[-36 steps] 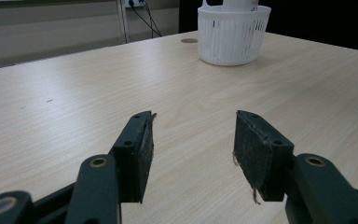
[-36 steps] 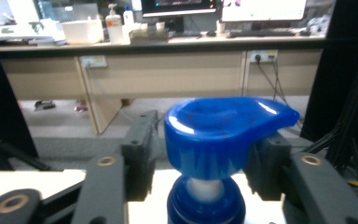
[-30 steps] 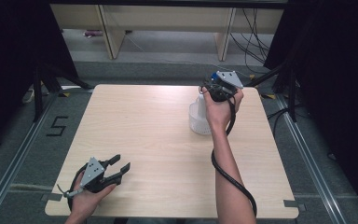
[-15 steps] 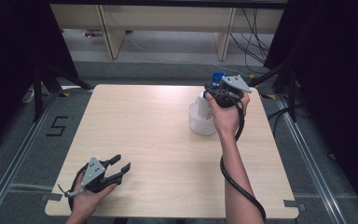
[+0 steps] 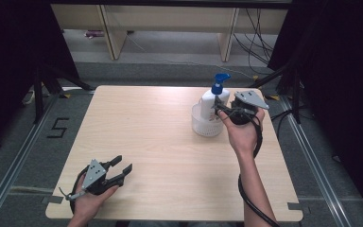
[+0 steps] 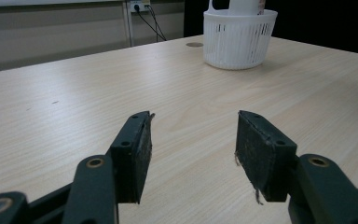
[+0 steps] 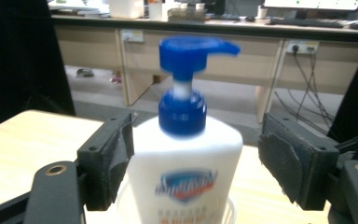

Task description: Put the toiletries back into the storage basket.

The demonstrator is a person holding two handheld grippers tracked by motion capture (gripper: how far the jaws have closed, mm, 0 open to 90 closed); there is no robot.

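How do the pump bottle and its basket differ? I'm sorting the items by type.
The pump bottle is tall with smooth closed walls and a blue pump on top; the basket is low, round, slotted and open-topped. The bottle stands inside the basket, which rests directly on the table. Both are white plastic and upright.

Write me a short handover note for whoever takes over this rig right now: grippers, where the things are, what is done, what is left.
Right gripper: jaws have just been opening and stand wide, either side of the soap bottle, pads off it.
Left gripper: open, holding nothing, low over the table at its near left corner.
Things: the white bottle with the blue pump stands upright in the white basket, far right part of the table.
Done: bottle is in the basket and released.
Left: probably only backing the right gripper away without tipping the bottle.
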